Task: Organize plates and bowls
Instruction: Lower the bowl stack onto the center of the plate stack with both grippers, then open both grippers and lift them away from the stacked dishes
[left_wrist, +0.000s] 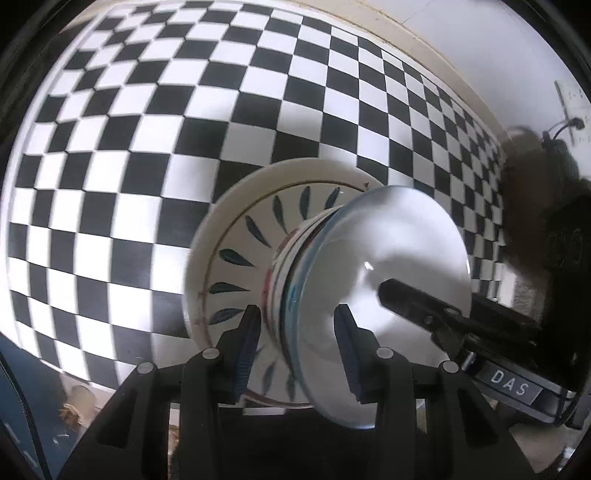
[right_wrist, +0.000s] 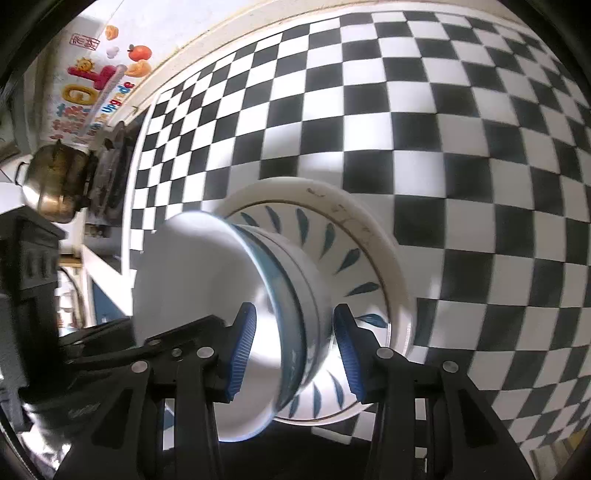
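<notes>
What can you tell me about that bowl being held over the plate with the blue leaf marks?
The bowl looks like white glazed ceramic with a blue band outside under its rim. Its inside is plain, glossy and empty. Both tools straddle its rim from opposite sides, one finger inside, one outside. It sits over the leaf-patterned plate, which lies on the checkered cloth; whether they touch is unclear.

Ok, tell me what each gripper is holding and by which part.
Both hold the nested bowls by the rim wall: left gripper on one side, right gripper on the opposite side, each with one finger inside and one outside.
</notes>
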